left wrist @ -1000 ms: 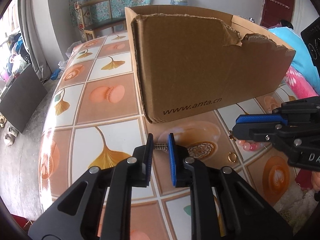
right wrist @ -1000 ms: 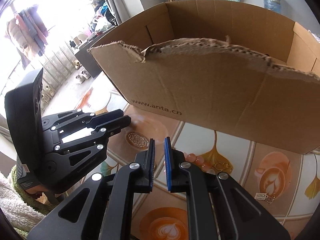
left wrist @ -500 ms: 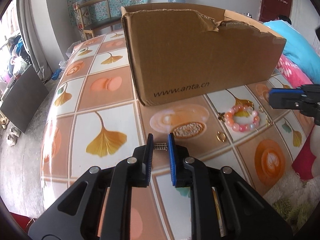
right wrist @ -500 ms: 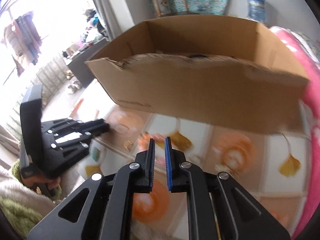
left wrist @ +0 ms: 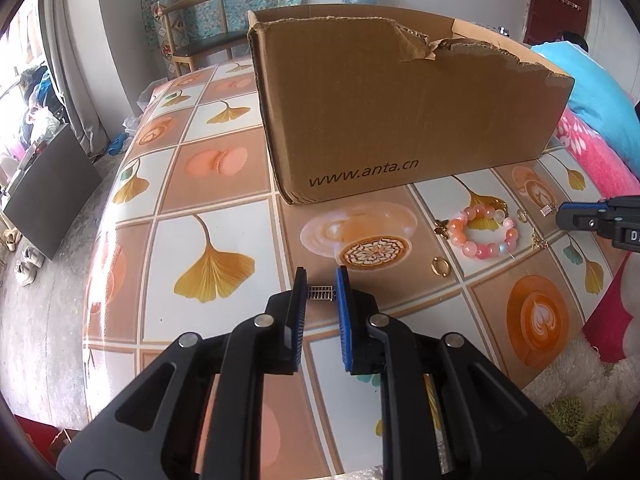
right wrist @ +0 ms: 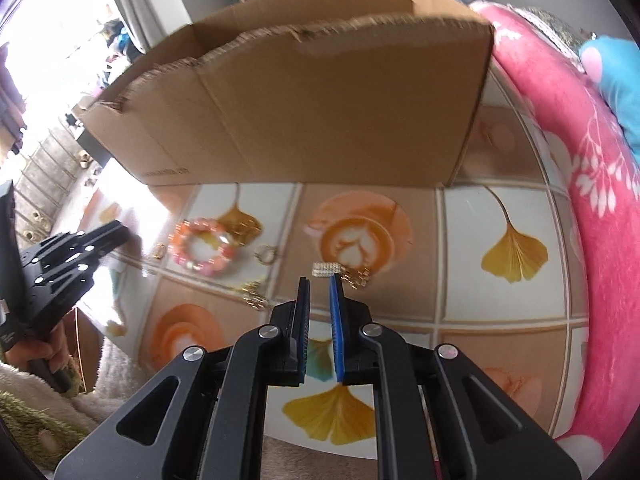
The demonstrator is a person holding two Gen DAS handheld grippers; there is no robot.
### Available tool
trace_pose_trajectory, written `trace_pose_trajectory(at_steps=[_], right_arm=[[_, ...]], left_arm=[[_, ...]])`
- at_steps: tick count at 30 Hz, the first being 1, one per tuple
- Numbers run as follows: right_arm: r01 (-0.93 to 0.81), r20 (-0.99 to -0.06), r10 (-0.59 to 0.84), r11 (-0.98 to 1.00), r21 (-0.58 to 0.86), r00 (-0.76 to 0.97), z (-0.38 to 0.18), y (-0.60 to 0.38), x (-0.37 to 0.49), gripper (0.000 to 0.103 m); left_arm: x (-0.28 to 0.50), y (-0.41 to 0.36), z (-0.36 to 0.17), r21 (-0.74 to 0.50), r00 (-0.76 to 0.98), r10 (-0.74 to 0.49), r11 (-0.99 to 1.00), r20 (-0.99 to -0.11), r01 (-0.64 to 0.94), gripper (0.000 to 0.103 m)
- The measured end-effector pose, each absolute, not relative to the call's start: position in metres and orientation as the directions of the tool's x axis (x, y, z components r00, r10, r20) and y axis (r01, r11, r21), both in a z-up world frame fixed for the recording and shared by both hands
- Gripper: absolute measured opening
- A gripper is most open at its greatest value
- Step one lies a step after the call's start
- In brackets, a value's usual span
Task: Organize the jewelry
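Observation:
My left gripper [left wrist: 320,282] is shut on a small silver rhinestone earring [left wrist: 320,293], held just above the patterned tablecloth [left wrist: 208,216]. Ahead stands an open cardboard box [left wrist: 400,112] with a torn rim. A pink bead bracelet [left wrist: 484,234], a gold ring [left wrist: 440,267] and a gold chain [left wrist: 538,242] lie to the right. My right gripper [right wrist: 319,285] is shut with nothing between its fingers, low over the cloth. Just beyond its tips lies a second silver earring [right wrist: 326,269], with gold chain bits [right wrist: 358,276] beside it. The left gripper [right wrist: 118,233] shows at the far left.
A pink blanket [right wrist: 580,160] and a blue cloth [left wrist: 592,92] crowd the table's right side. A wooden chair [left wrist: 196,32] stands behind the table. A gold hoop [right wrist: 266,254] and the bracelet [right wrist: 204,250] lie between the two grippers. The floor drops off at the table's left edge.
The right gripper has swung right along the table, uncovering the bracelet, and now sits over the second silver earring. The left gripper has drawn back slightly from the box, still holding its earring.

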State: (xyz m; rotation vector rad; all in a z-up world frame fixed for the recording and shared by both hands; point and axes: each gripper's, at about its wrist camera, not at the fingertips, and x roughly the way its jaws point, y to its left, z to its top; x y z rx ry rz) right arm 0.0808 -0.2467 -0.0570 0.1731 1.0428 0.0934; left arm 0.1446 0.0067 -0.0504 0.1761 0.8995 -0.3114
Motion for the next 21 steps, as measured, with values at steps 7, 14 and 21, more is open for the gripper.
trace_pose_trajectory(at_steps=[7,14,21], right_arm=[[0.032,-0.84,0.157,0.979,0.203,0.519,-0.062,-0.254,0.087,0.012],[-0.007,-0.834,0.138,0.987,0.158,0.534,-0.058,-0.243,0.095,0.026],[-0.043,-0.836,0.055,0.998,0.038,0.546,-0.057,-0.228,0.096,0.027]], left_arm=[[0.145,0.007,-0.051,0.02,0.582,-0.191,0.941,-0.791,0.337,0.014],[0.145,0.006,-0.051,0.019,0.583,-0.193,0.941,-0.79,0.337,0.014],[0.146,0.006,-0.05,0.018,0.584,-0.195,0.941,-0.788,0.338,0.014]])
